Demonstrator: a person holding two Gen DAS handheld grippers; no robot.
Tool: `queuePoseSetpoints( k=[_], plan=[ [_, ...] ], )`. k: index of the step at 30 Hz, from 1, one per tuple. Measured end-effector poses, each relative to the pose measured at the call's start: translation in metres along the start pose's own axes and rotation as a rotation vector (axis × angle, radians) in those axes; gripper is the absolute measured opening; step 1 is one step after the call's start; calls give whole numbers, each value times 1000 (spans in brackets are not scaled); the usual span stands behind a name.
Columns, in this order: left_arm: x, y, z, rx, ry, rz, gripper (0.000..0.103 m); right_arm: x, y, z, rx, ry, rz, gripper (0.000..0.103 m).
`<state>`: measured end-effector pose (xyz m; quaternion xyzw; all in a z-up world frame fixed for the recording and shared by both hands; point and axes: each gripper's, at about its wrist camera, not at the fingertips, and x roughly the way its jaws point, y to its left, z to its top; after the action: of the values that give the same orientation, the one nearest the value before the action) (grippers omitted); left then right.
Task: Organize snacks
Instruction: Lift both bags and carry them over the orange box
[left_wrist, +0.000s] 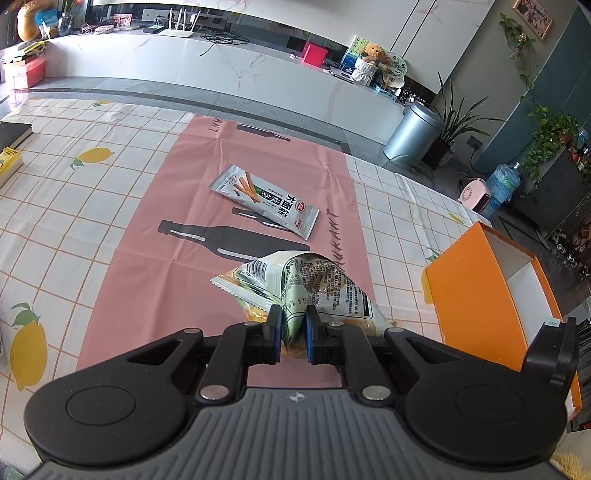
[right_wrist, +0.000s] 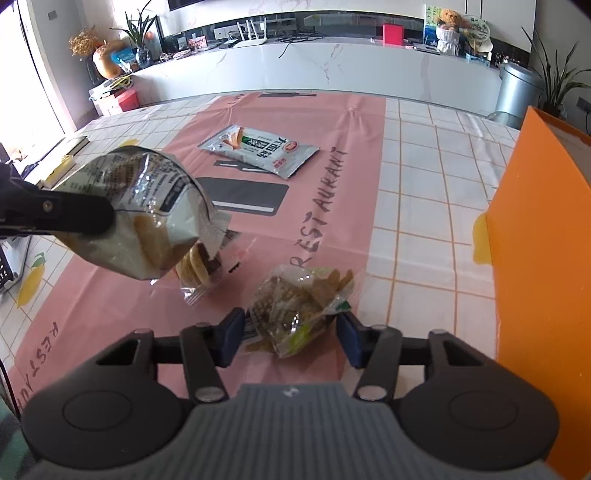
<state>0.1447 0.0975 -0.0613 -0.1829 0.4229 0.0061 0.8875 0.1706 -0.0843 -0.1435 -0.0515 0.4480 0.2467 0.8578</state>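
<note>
**Figure: Two grippers at work among loose snack packets, with the orange box waiting to one side**

We see the left gripper (left_wrist: 294, 325) clamped on a crumpled cracker bag (left_wrist: 317, 284), its blue pads pinching a fold of the film so that the bag hangs clear of the pink mat (left_wrist: 147, 236); held this way, it can be carried without crushing the contents. The right-wrist view shows the same bag (right_wrist: 147, 210) raised above and to the left of the right gripper (right_wrist: 291, 330). The right gripper's jaws stand apart, one on either side of a small clear packet of crisps (right_wrist: 299, 306) that lies on the mat between them; the pads do not appear to press it yet. A third packet, of round biscuits (right_wrist: 201, 269), lies just beyond the left jaw, and a flat grey snack pack (right_wrist: 258, 149) lies well ahead. The orange box (right_wrist: 535, 229) stands to the right of the right jaw, open side up, presumably the destination. We judge the next step to be closing on the crisps.
</note>
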Motion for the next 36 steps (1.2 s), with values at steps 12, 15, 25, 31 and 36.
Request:
queuePoseSetpoints(
  k=[12,15,25,31,36],
  plan=[
    [-22,-24,0,12,-32,-48,13,-68,-9,3,33,-93,-3,37],
    [-31,-38,3,25,-40,-79,13,-94,-18,6,49,-110,-17,37],
    [-49,-110,9,144,-56,-200,13,-180,-77,8,139,-84,-73,37],
    [-38,-169,1,262,-15,-282,13,-215,-119,-1,167,-26,-135,37],
    [-19,-218,-12,397,48,-310,13,-228,-150,-15,169,38,-189,37]
  ],
)
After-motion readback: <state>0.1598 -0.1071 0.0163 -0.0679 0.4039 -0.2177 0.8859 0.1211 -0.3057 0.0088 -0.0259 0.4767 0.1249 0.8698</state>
